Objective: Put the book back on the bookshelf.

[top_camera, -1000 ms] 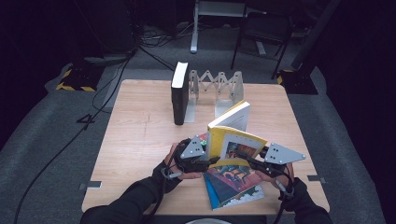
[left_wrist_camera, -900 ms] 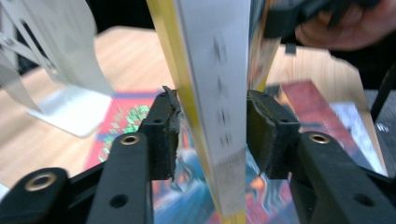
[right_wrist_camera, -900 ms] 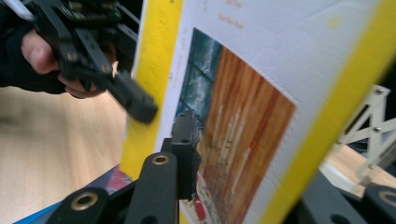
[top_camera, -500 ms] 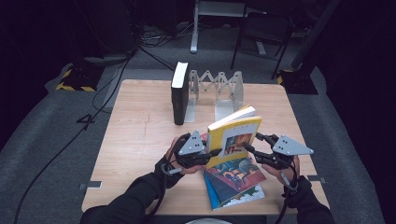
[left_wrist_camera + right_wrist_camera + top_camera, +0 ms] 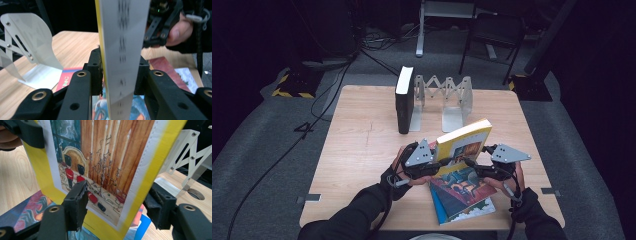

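A yellow picture book [image 5: 464, 142] is held tilted above the table, its cover toward me. My left gripper [image 5: 438, 167] is shut on its lower left edge. In the left gripper view the pads [image 5: 96, 71] press both sides of the book's page block [image 5: 122, 37]; these jaws have just been closing. My right gripper [image 5: 473, 169] is at the book's lower right. In the right gripper view its jaws [image 5: 120, 195] stand wide around the book's corner [image 5: 105, 157], have just been opening, and the right pad is clear of the edge.
Below the lifted book, a stack of colourful books [image 5: 462, 197] lies flat near the table's [image 5: 362, 140] front edge. Farther back a black book [image 5: 404, 100] stands upright against an expanding metal rack [image 5: 447, 97], whose other slots are free.
The yellow book has tipped from nearly upright to slanted and risen slightly. The left jaws closed onto it. The right jaws spread apart and that hand shifted a little down and outward.
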Demonstrator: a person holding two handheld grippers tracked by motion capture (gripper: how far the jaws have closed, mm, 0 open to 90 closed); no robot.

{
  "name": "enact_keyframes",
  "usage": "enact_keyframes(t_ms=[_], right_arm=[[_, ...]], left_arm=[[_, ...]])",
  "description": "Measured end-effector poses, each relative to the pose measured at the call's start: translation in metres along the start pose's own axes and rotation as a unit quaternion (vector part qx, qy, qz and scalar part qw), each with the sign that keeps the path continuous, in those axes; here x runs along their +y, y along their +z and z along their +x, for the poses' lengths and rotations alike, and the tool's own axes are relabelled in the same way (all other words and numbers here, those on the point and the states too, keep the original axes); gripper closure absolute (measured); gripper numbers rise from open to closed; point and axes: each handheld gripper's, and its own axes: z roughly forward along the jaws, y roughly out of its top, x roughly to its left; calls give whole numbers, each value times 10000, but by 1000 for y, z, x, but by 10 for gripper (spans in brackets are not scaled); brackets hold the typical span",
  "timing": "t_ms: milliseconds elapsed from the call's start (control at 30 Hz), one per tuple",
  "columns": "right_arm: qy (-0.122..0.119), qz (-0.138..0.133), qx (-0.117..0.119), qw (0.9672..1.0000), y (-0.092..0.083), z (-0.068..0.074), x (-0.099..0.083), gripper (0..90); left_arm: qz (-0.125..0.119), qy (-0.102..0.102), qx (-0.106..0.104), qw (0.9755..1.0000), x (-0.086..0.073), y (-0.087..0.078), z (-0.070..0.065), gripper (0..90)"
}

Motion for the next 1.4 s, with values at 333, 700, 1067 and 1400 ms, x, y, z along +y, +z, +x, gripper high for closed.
enact_keyframes(t_ms=[333, 700, 1067, 1400], right_arm=[[49, -21, -4, 10000, -2, 0, -1, 398], [58, -30, -27, 10000, -1, 1, 0, 389], [127, 107, -6, 9999, -6, -3, -2, 353], [485, 198, -237, 9983, -27, -23, -15, 358]], left_arm=[[-216, -107, 165, 9996, 12, 5, -5, 539], [-408, -240, 278, 9985, 27, 8, 0, 520], [-401, -225, 257, 9986, 29, 17, 1, 737], [-397, -456, 388, 9974, 26, 12, 15, 746]])
